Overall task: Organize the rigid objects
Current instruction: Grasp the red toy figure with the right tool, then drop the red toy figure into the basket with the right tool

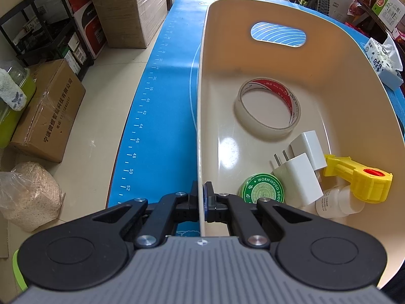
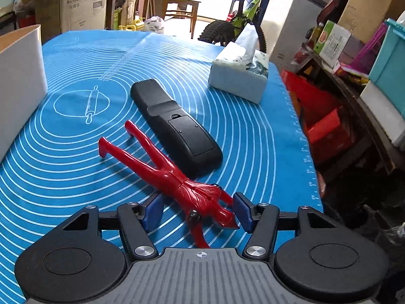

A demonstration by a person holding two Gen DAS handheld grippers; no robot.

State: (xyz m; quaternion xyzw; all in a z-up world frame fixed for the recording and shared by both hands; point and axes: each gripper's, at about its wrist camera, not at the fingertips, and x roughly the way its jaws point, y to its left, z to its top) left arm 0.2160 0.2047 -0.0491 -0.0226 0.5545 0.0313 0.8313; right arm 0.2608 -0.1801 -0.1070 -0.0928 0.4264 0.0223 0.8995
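My left gripper [image 1: 201,197] is shut on the near rim of a cream plastic basket [image 1: 329,58]. Inside it lie a tape roll [image 1: 268,109], white plug adapters [image 1: 301,167], a green round tin [image 1: 262,190], a yellow plastic piece [image 1: 359,177] and a small white bottle [image 1: 336,202]. My right gripper [image 2: 198,211] is open around the upper body of a red toy figure [image 2: 164,169] lying on the blue mat [image 2: 76,177]. A black remote [image 2: 174,126] lies face down just beyond the figure.
A tissue pack [image 2: 240,76] sits at the mat's far right. The basket's white wall [image 2: 20,81] stands at the left of the right wrist view. Cardboard boxes [image 1: 48,111] and a black shelf [image 1: 45,22] stand on the floor left of the table.
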